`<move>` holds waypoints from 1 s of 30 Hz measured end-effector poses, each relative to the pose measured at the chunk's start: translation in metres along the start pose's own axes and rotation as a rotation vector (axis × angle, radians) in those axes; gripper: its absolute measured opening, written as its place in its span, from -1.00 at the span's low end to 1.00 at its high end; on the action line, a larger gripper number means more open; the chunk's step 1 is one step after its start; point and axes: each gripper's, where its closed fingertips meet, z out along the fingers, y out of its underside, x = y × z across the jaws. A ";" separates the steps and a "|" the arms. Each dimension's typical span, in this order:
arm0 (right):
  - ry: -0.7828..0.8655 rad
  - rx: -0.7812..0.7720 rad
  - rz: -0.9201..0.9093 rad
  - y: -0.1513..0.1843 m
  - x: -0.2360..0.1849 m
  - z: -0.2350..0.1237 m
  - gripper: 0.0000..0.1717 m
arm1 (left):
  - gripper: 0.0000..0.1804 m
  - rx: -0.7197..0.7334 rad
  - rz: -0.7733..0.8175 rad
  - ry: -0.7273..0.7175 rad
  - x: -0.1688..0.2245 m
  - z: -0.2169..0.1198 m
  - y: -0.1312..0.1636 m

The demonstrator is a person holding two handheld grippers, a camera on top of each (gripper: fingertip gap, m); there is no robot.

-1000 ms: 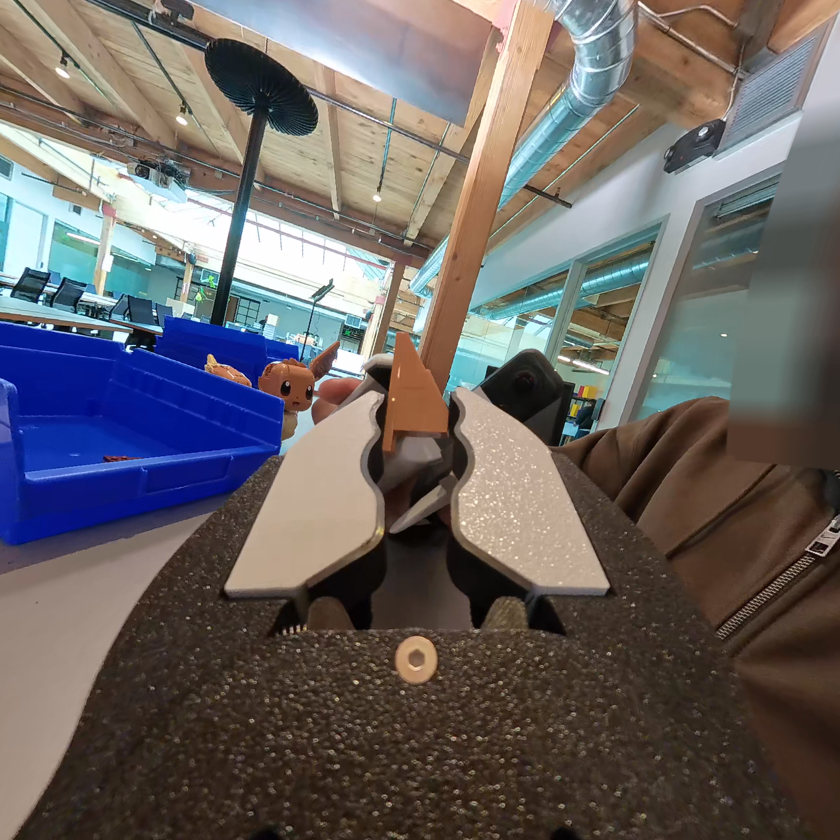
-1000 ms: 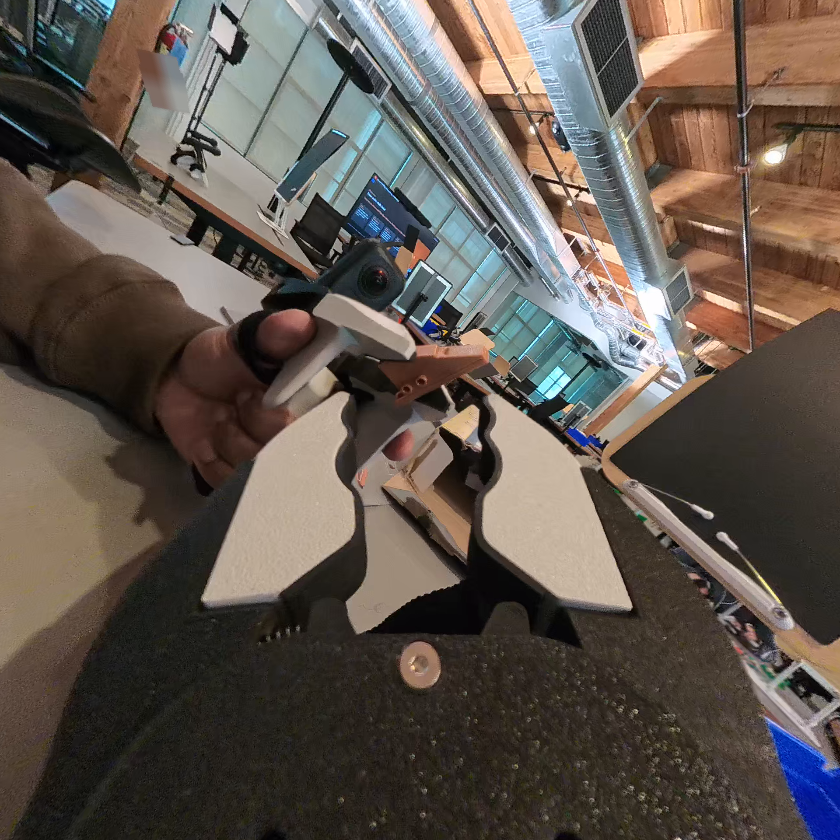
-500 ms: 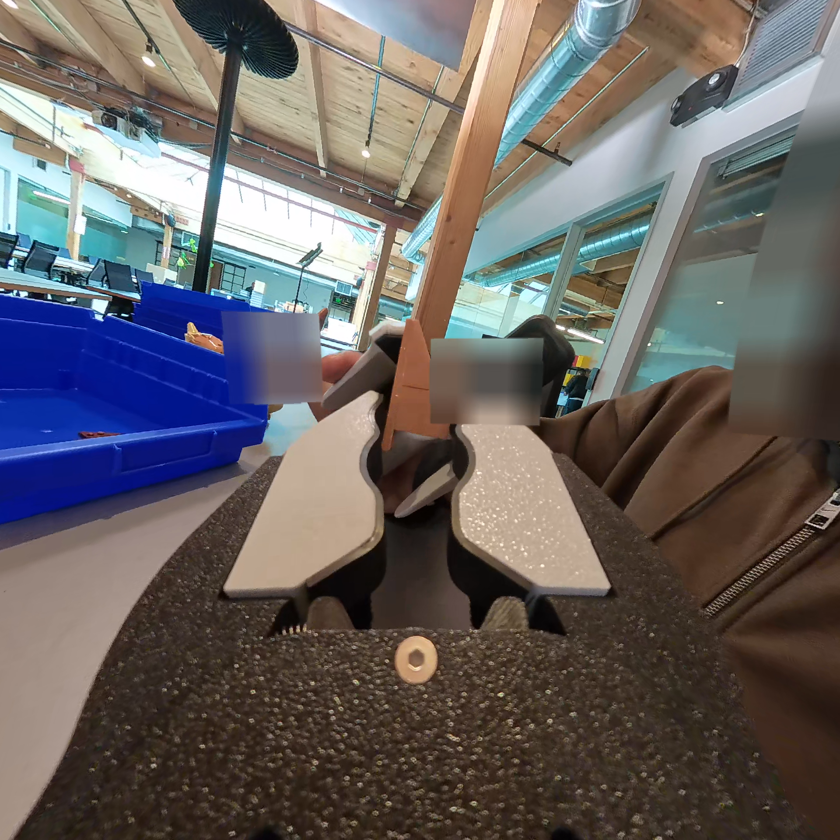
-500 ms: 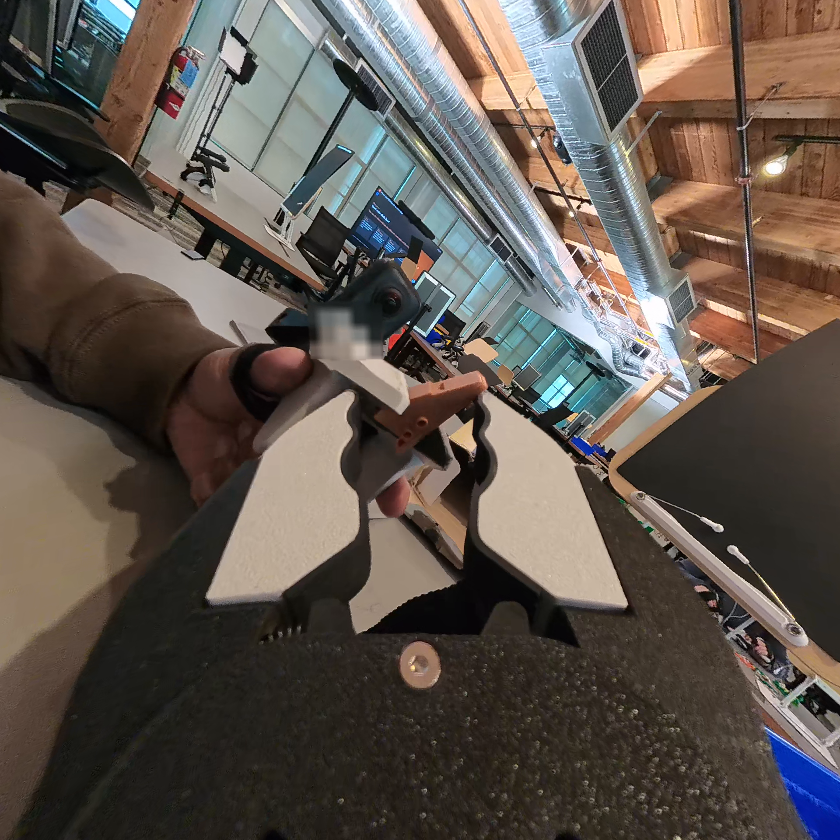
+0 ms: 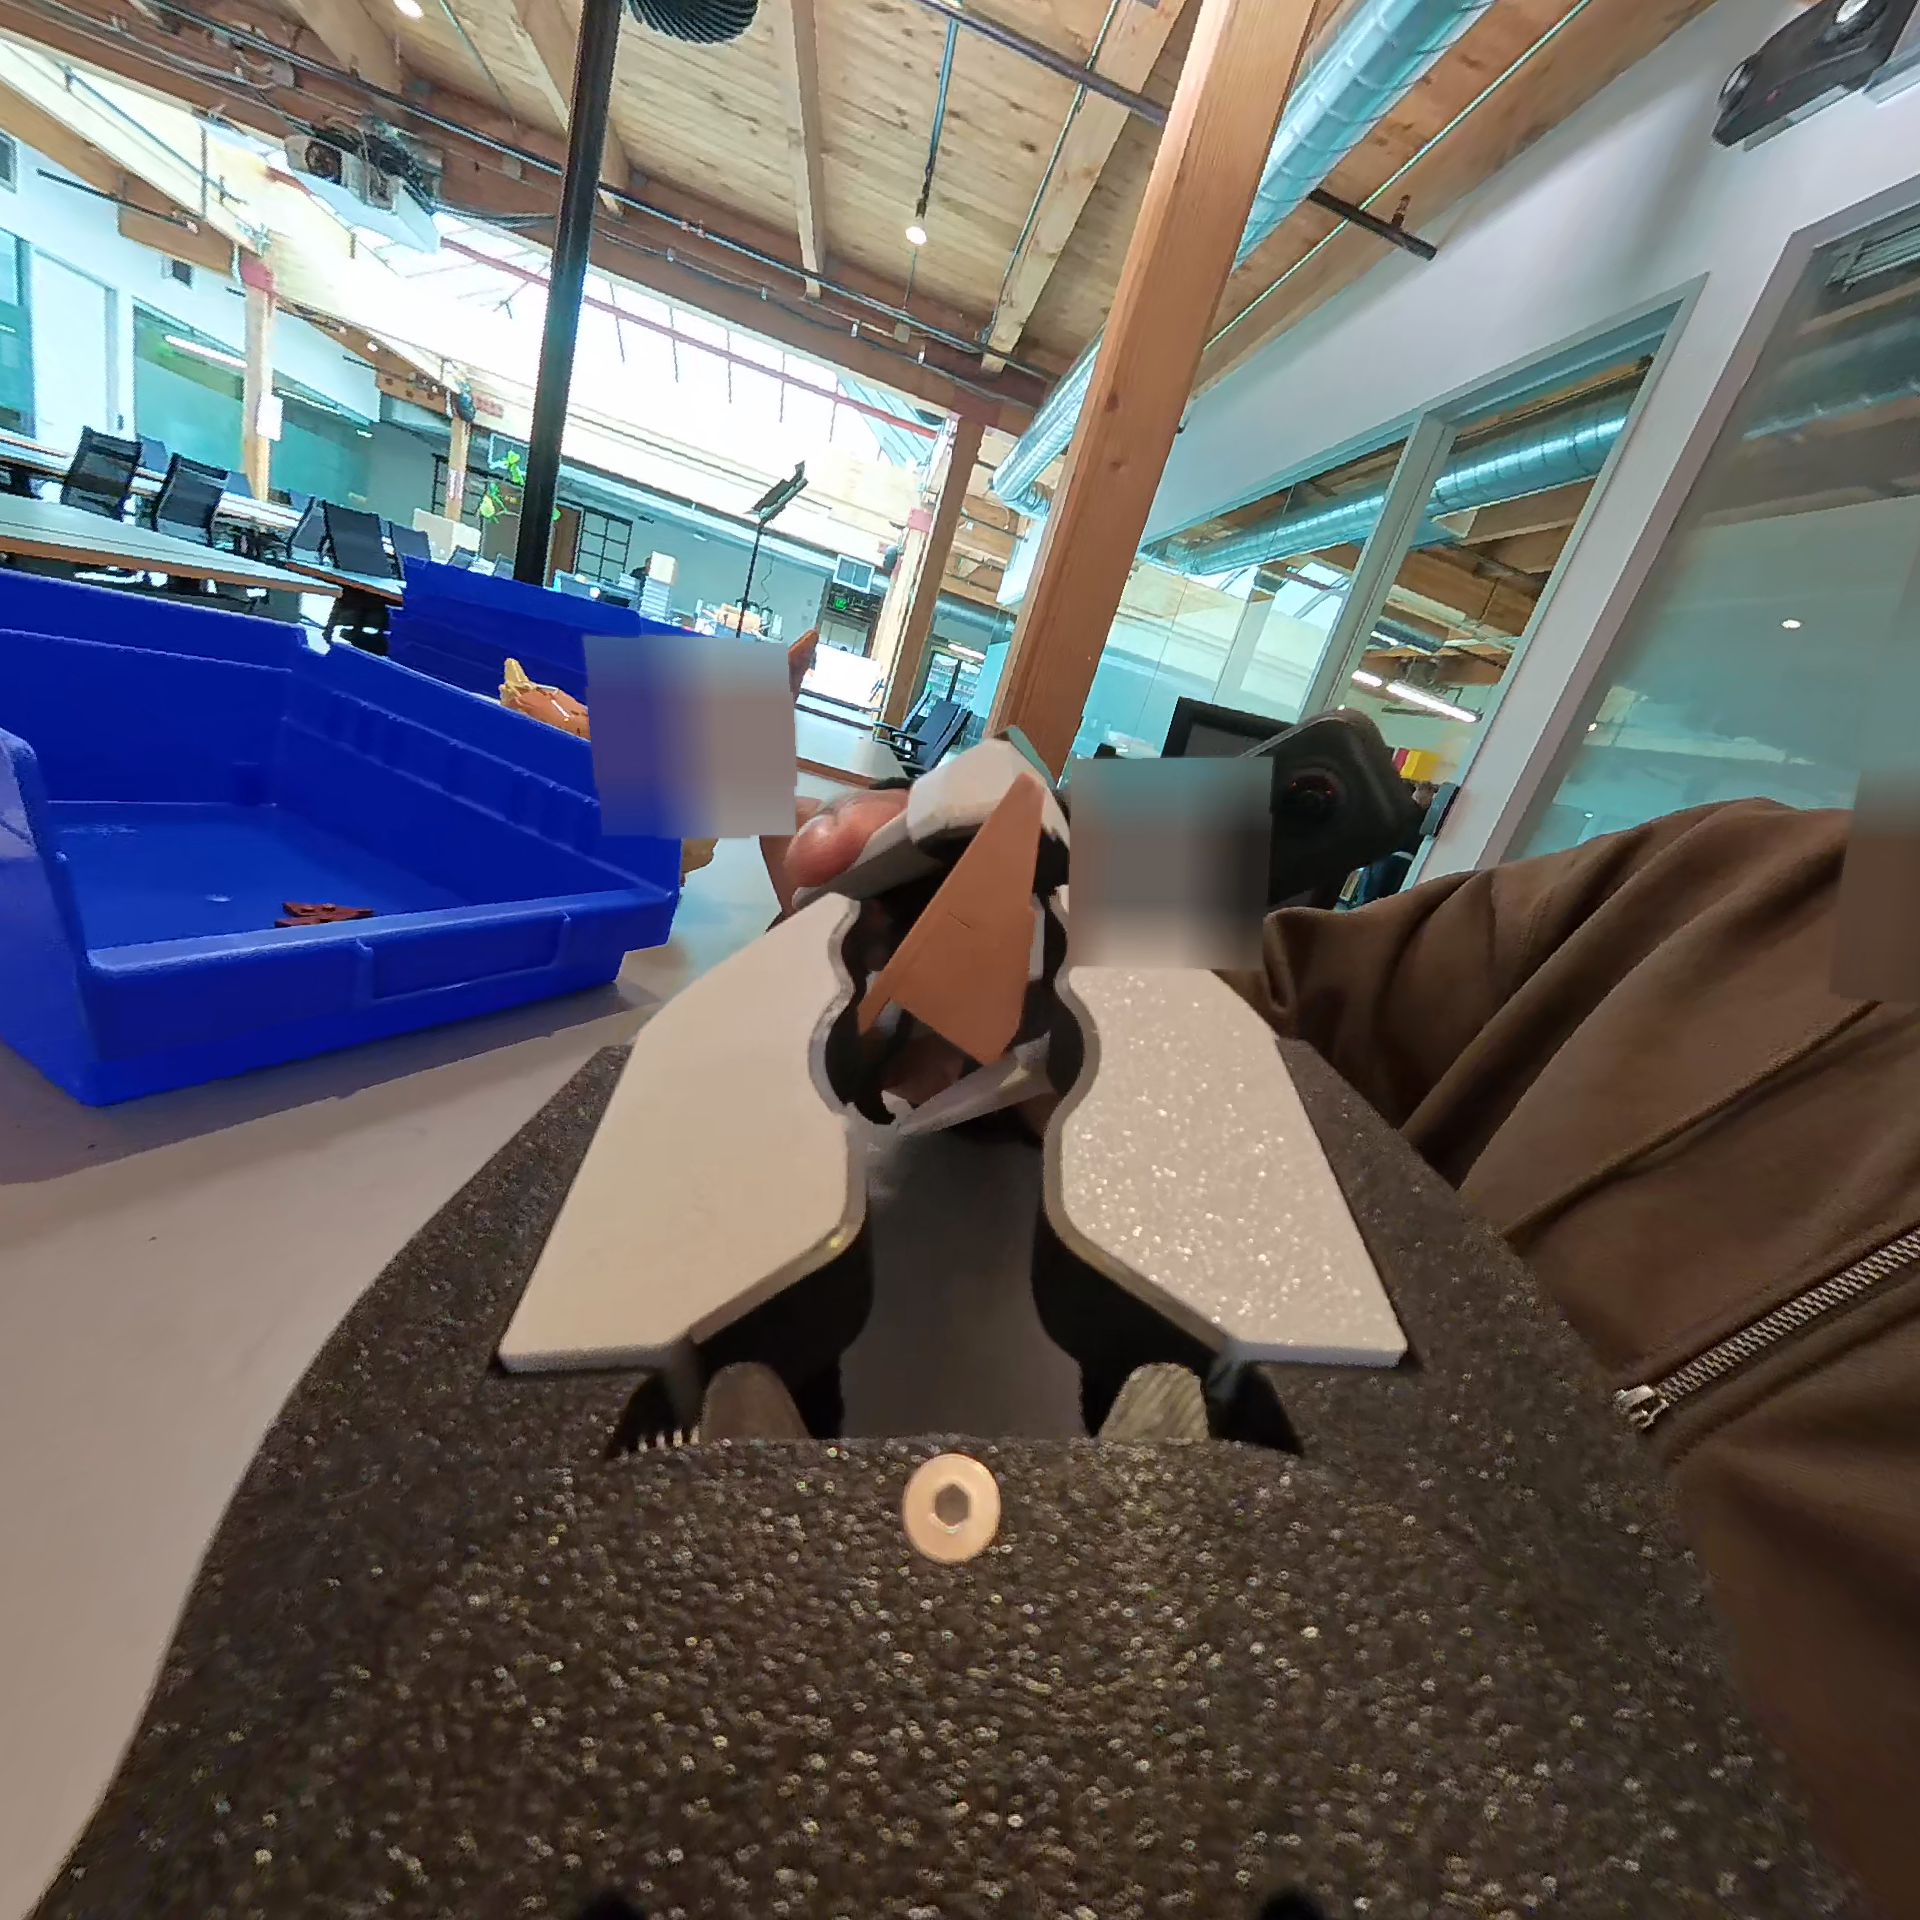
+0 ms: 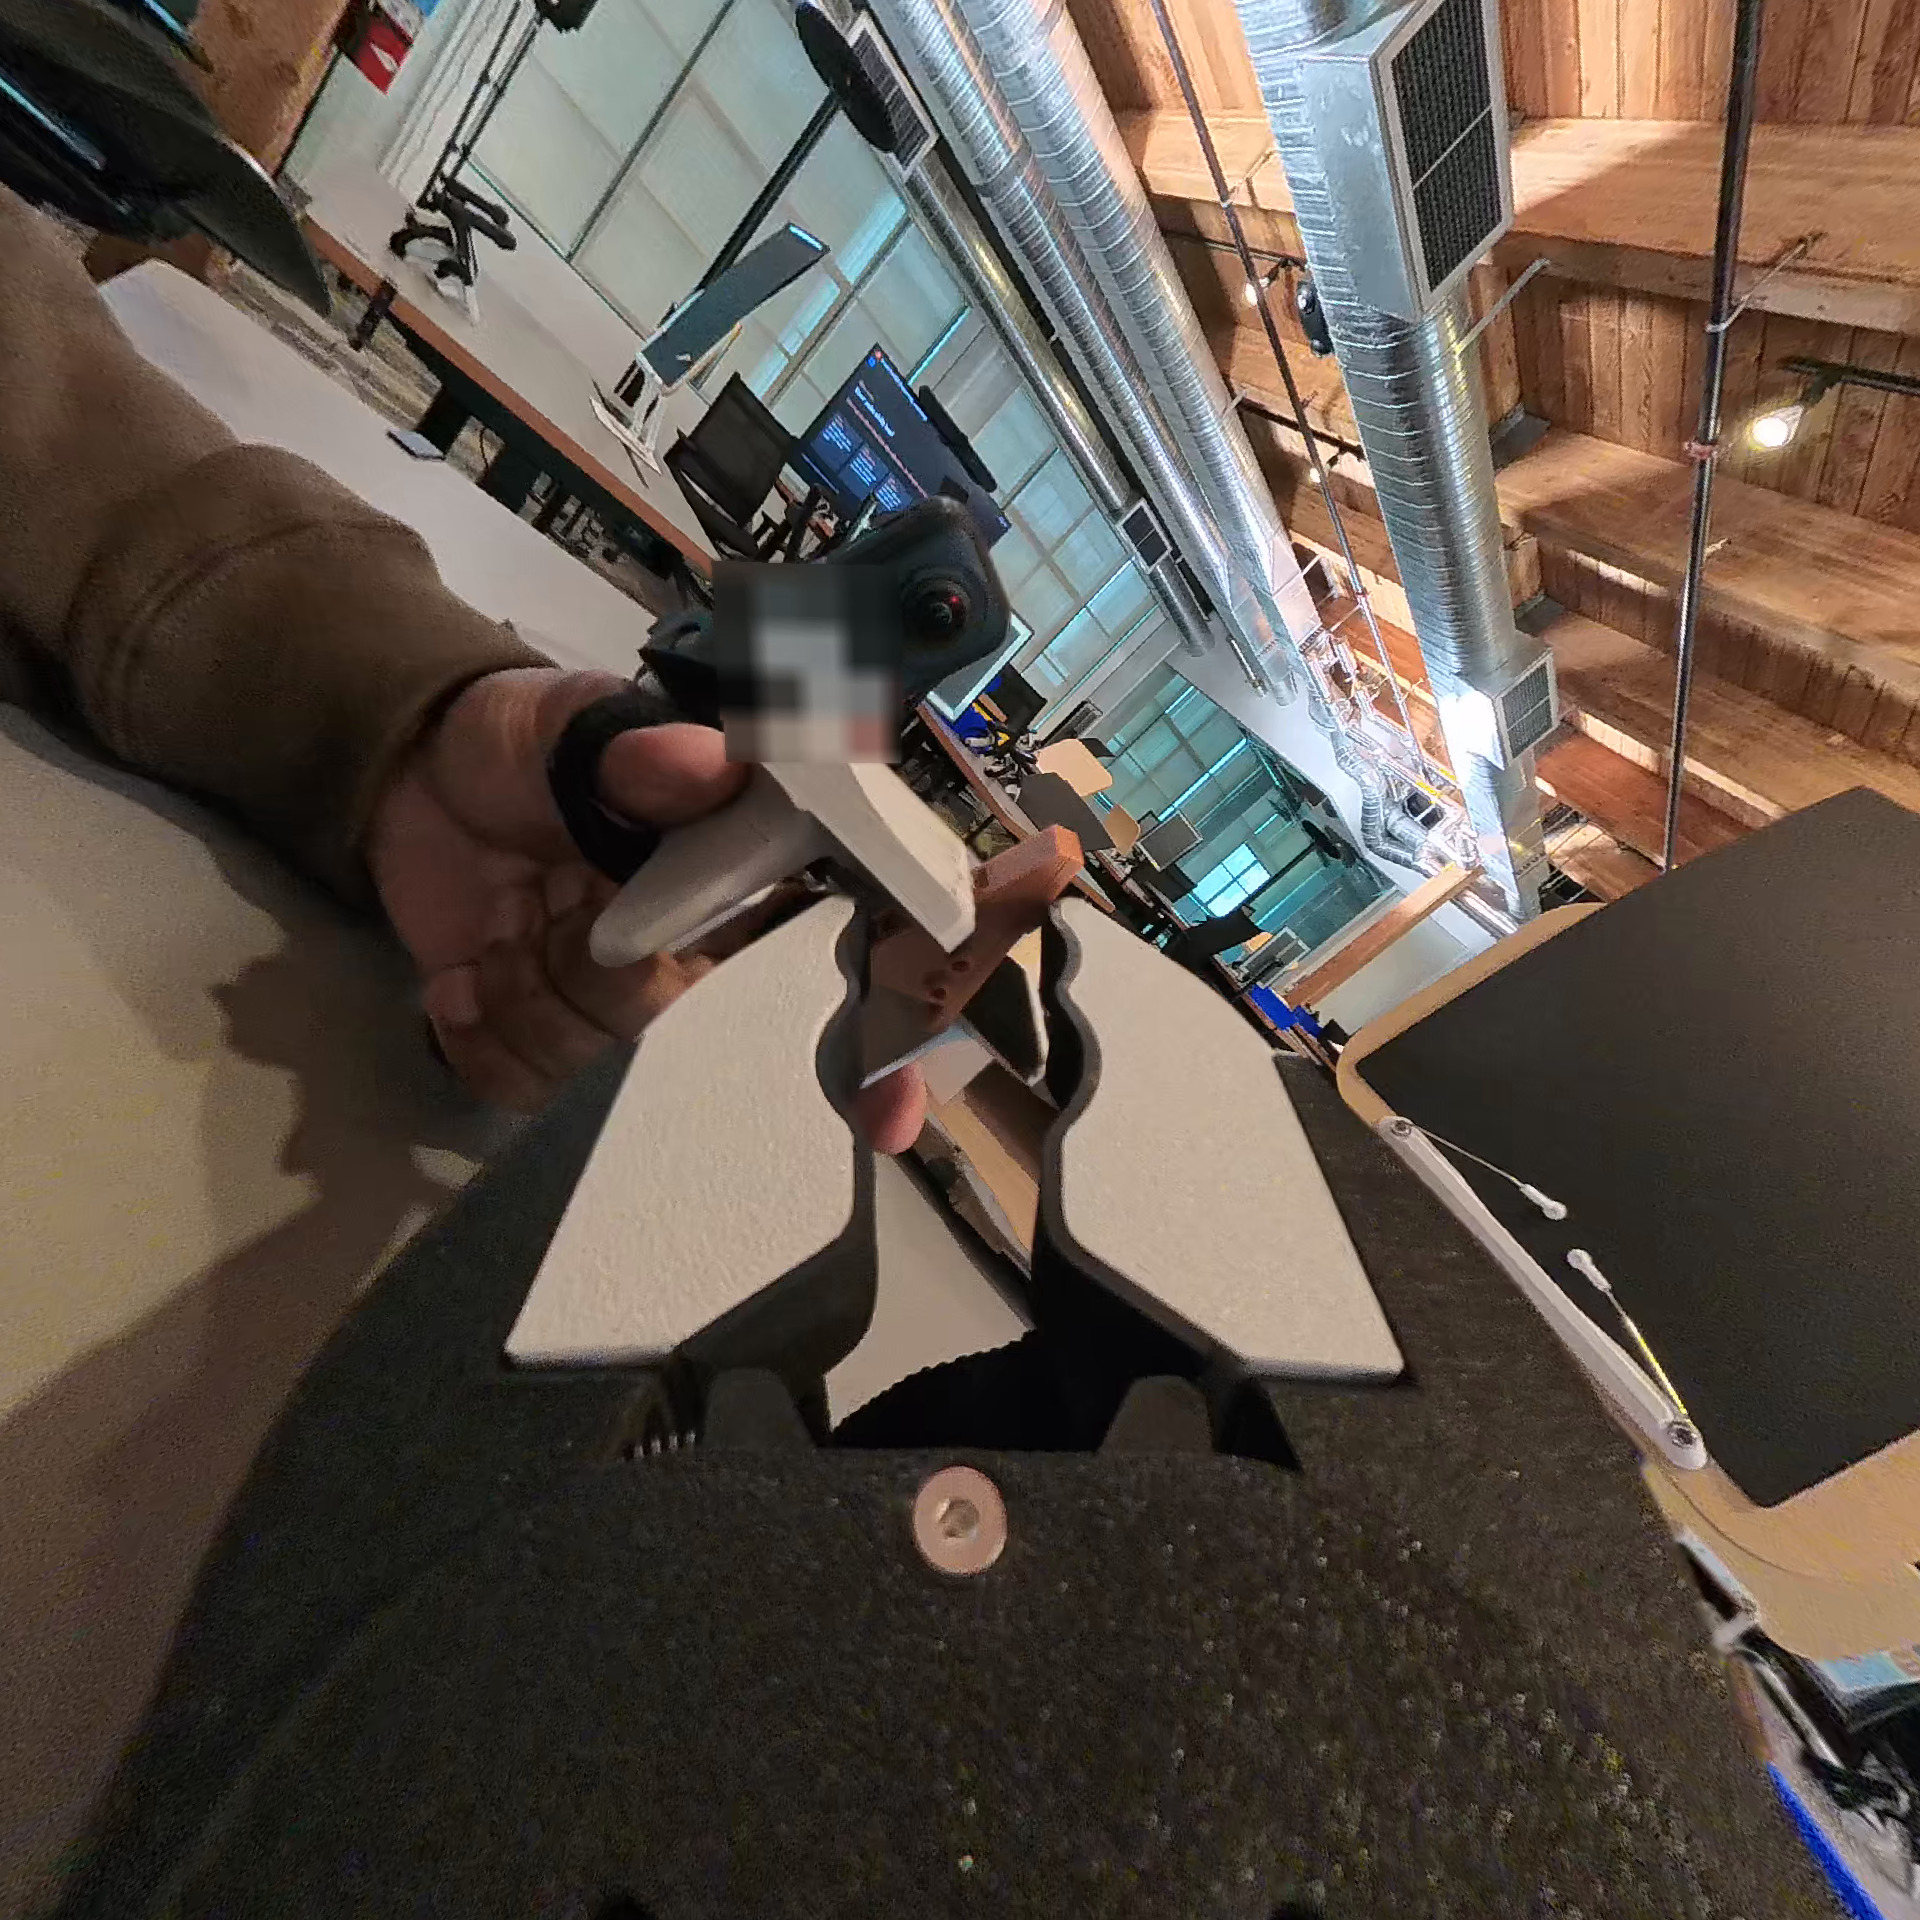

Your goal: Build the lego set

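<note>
A flat brown triangular brick piece (image 5: 966,935) stands tilted between the fingers of my left gripper (image 5: 951,997). The left pads stand slightly off it, so that gripper is open. The white fingers of my right gripper (image 5: 956,805) reach in from the far side. In the right wrist view the same piece (image 6: 940,961) sits between the pads of my right gripper (image 6: 951,966), which is shut on it. The left gripper's white fingers (image 6: 883,842) lie above and below the piece. Both grippers meet in the air above the grey table (image 5: 208,1247).
A blue bin (image 5: 312,966) stands on the table at the left with a small dark red piece (image 5: 322,914) inside. A brown toy figure (image 5: 540,701) shows behind it. A person's brown sleeve (image 5: 1610,1039) is at the right. A black board (image 6: 1662,1143) is at the right. My left and right fingertips are right by each other.
My right gripper moved in around the brown piece and closed on it. My left gripper's fingers eased apart, and the piece tilted between them.
</note>
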 end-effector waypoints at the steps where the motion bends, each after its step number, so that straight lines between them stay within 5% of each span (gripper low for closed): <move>1: 0.001 -0.005 -0.009 0.001 0.000 0.000 -0.65 | -0.64 -0.006 0.003 -0.005 0.000 0.000 0.000; 8: 0.038 -0.095 -0.134 0.013 0.002 0.000 -0.67 | -0.62 -0.071 0.098 -0.129 -0.011 -0.006 -0.004; 12: 0.088 -0.156 -0.206 0.022 0.008 -0.001 -1.00 | -0.57 -0.170 0.236 -0.278 -0.022 -0.013 -0.006; 22: -0.018 -0.322 -0.163 0.065 0.003 -0.005 -1.00 | -0.62 -0.298 0.191 -0.452 -0.057 -0.031 0.013; 30: -0.293 -0.484 0.058 0.093 -0.035 -0.015 -0.80 | -0.62 -0.493 0.294 -0.644 -0.083 -0.064 0.018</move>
